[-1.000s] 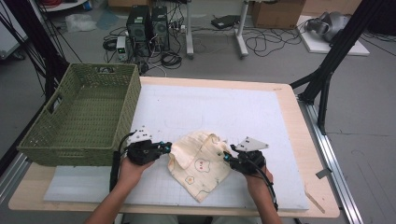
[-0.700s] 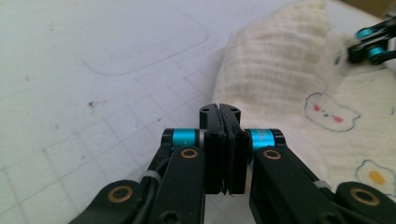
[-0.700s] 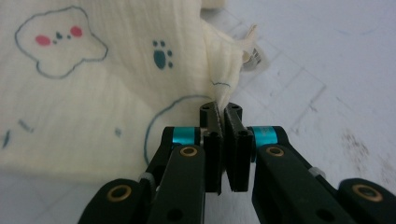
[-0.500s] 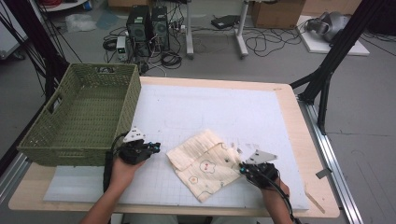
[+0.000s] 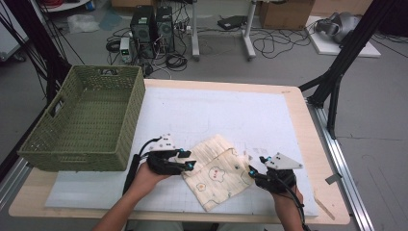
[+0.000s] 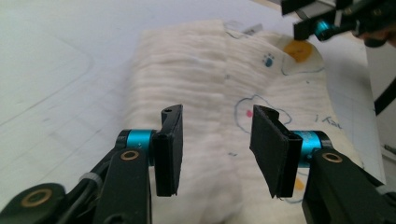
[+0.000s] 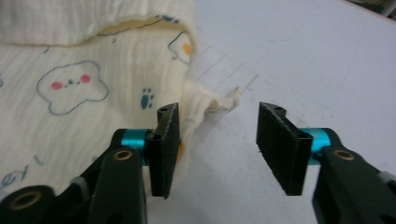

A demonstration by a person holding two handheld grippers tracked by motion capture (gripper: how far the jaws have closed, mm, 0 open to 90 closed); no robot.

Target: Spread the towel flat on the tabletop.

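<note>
Two tongs: left tongs [image 5: 188, 160] and right tongs [image 5: 252, 170] flank the cloth [image 5: 219, 171], one at each side.
Cloth place: folded cream cloth with cartoon prints, flat on the white mat [image 5: 231, 113] at the near middle of the table [image 5: 308, 144]; basket [image 5: 84, 122] well apart to the left.
Long axis: appears to run from far-left to near-right across the mat, the tongs facing each other across it.
Left tongs state: jaws have just been opening, now spread; in the left gripper view [image 6: 216, 140] the cloth [image 6: 196, 93] lies between and beyond them, pads not pressing it.
Right tongs state: jaws likewise just opened, spread [image 7: 218, 140]; a small corner tab of cloth [image 7: 212, 102] lies just ahead, between the jaws, unpinched.
Nearer hand: both close; the left overlaps the cloth edge, the right sits just at its corner.
Hand pose: forearms enter from the near edge, tongs low and roughly level, pointing inward.
Coming move (judgement): each must close on its own edge to lift or fold.
</note>
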